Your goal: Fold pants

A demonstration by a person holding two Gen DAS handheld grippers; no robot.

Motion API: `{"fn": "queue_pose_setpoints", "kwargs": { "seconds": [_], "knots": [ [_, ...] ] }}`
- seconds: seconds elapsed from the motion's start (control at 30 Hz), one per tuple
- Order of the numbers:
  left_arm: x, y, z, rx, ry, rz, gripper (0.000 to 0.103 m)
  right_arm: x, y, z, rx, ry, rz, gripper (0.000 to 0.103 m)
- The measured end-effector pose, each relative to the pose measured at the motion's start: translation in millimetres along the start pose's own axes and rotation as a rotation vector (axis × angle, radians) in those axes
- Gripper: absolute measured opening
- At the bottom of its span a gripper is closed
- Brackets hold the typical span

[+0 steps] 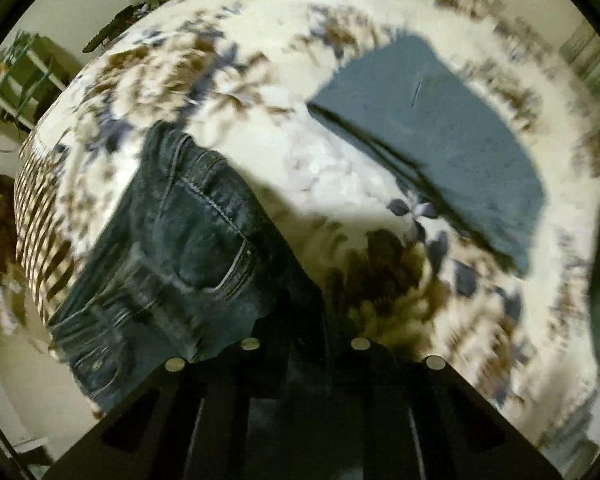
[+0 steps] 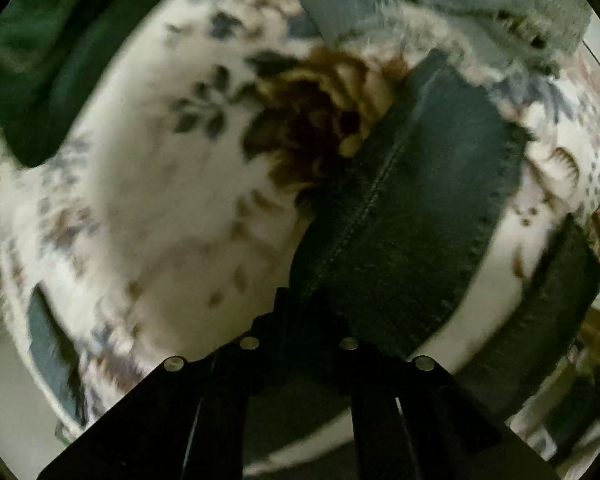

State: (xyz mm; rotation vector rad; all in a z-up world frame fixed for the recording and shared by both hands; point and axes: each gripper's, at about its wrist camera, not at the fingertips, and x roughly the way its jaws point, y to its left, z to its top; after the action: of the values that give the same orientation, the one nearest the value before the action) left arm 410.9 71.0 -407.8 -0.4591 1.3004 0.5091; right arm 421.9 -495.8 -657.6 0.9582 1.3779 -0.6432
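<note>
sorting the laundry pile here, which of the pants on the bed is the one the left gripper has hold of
The dark blue jeans with the stitched pocket, pinched by the left gripper. The lighter grey-blue folded pants lie apart, untouched, farther up the floral bedspread.

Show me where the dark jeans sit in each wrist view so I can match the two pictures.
Left wrist: dark jeans, pocket end, lower left, running down to the left tongs.
Right wrist: jeans leg with a frayed hem, centre right, running down to the right tongs.
Shared landmark: the floral bedspread beneath, with its brown flower.
</note>
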Motion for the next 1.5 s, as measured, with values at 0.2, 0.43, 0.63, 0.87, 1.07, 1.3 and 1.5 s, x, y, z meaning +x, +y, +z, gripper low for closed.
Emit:
{"fn": "queue_pose_setpoints", "kwargs": {
  "seconds": [0.2, 0.43, 0.63, 0.87, 1.07, 1.3, 1.5],
  "knots": [
    [-36, 89, -65, 0.002, -0.040, -0.066, 0.010, -73, -44, -64, -0.089, -0.071, 0.096, 0.008],
    [45, 170, -142, -0.058, 0.078, 0.007, 0.011, -81, -164, -128, -0.166, -0.012, 0.052, 0.008],
    [101, 187, -163, -0.108, 0.106, -0.007, 0.015, -29, -214, -143, -0.185, 0.081, 0.004, 0.020],
    [64, 173, -165, -0.089, 0.001, 0.002, 0.083, -62, -217, -134, -0.267, 0.025, 0.000, 0.064],
    [59, 160, -163, 0.001, -0.065, 0.123, 0.086, -72, -122, -128, -0.606, -0.176, -0.190, 0.067],
    [67, 140, -172, 0.126, -0.041, 0.223, 0.086, -15, -60, -109, -0.667, -0.149, -0.309, 0.076],
    [67, 123, -179, 0.164, -0.015, 0.260, 0.086, 12, -81, -86, -0.666, -0.145, -0.294, 0.010]
  ]
}}
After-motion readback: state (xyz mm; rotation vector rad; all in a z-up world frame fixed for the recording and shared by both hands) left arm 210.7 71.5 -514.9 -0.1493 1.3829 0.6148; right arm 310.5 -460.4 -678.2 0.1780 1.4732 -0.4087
